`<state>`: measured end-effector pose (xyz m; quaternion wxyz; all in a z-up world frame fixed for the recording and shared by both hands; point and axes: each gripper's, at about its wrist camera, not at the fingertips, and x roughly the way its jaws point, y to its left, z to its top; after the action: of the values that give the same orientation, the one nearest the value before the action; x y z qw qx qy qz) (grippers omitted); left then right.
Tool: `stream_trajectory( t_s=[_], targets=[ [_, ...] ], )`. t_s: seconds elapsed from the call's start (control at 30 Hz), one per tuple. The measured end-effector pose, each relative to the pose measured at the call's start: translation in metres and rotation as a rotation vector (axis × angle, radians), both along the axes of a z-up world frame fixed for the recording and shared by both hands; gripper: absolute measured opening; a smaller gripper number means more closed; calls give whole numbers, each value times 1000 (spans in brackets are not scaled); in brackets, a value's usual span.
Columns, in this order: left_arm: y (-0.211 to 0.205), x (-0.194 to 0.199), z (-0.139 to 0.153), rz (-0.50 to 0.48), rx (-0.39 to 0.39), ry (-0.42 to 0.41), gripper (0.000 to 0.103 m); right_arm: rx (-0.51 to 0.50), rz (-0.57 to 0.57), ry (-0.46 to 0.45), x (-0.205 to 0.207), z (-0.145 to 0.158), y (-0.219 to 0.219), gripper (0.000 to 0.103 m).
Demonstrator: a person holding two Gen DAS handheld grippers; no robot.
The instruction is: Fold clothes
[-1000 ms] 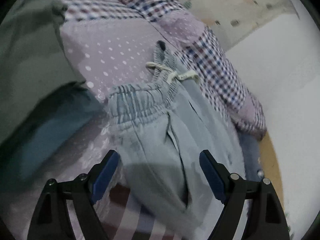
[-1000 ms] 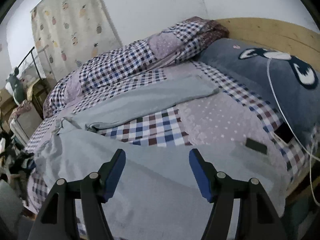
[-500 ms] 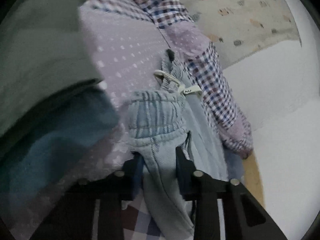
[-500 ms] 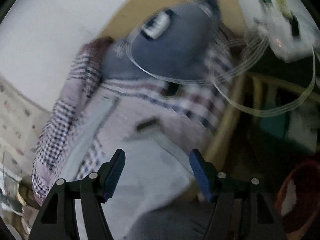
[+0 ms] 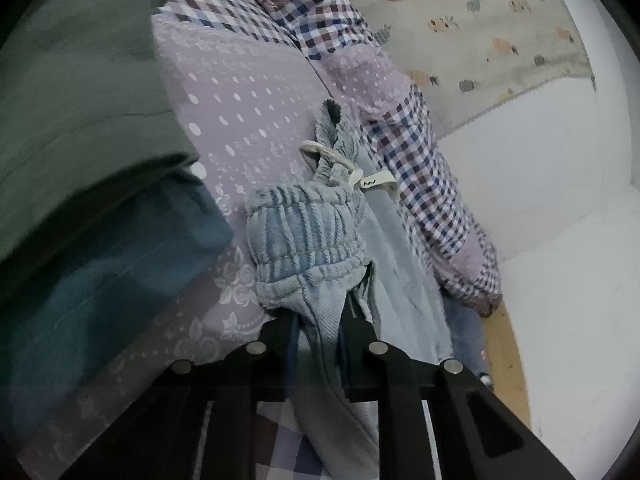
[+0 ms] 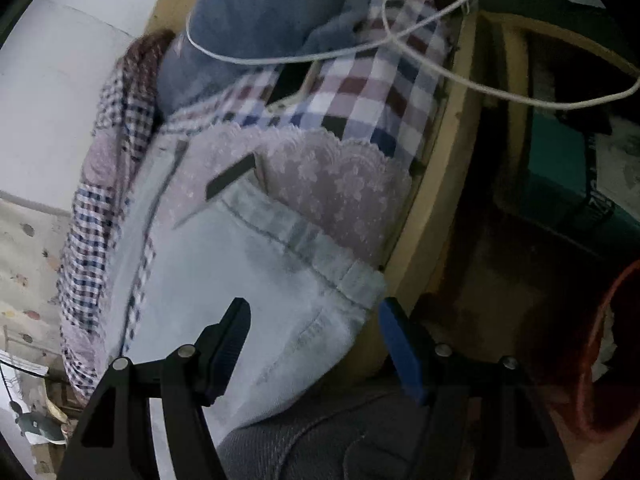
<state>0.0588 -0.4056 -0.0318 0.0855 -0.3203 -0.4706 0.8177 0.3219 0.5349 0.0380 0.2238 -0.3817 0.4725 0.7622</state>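
Your left gripper (image 5: 318,322) clenches the pants (image 5: 304,240), hiding its fingertips; your right gripper (image 6: 314,340) gapes, their hem (image 6: 304,240) at twelve o'clock.

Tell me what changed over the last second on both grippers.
The left gripper closed on the light denim trousers just below the waistband, bunching it. The right gripper swung from facing across the bed to the trouser hem at the bed's edge. It stayed open, holding nothing.

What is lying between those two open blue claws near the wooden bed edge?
In the right wrist view, the hem end of the pale denim trousers lies in front of the open right gripper, not yet pinched.
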Motion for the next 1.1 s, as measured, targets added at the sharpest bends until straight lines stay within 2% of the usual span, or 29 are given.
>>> stream_trajectory(
  t_s=[0.1,0.17,0.23,0.3,0.33,0.43,0.6,0.87,0.97,1.1],
  targets=[
    [1,-1,0,0,-4,-6,23,-11,16,-51,-11,-6,-2,71],
    [1,-2,0,-2,3,-5,26,-8,27,-68,-16,-8,-2,67],
    [2,-2,0,0,4,1,26,14,37,-75,-19,-6,-4,43],
    [0,-2,-1,7,27,9,24,51,55,-68,-21,1,-7,28],
    [-1,-1,-2,11,45,20,18,84,65,-58,-23,7,-10,21],
    [-4,2,-2,24,105,61,13,199,103,-15,-30,33,-22,14],
    [-6,3,7,52,161,99,10,268,115,88,-46,82,-28,14],
    [-11,1,34,106,228,231,9,363,147,224,-100,164,-38,13],
    [-12,-1,41,129,256,281,9,396,159,235,-133,181,-39,13],
    [-6,-12,46,159,235,295,9,399,165,223,-191,186,-37,13]
  ],
)
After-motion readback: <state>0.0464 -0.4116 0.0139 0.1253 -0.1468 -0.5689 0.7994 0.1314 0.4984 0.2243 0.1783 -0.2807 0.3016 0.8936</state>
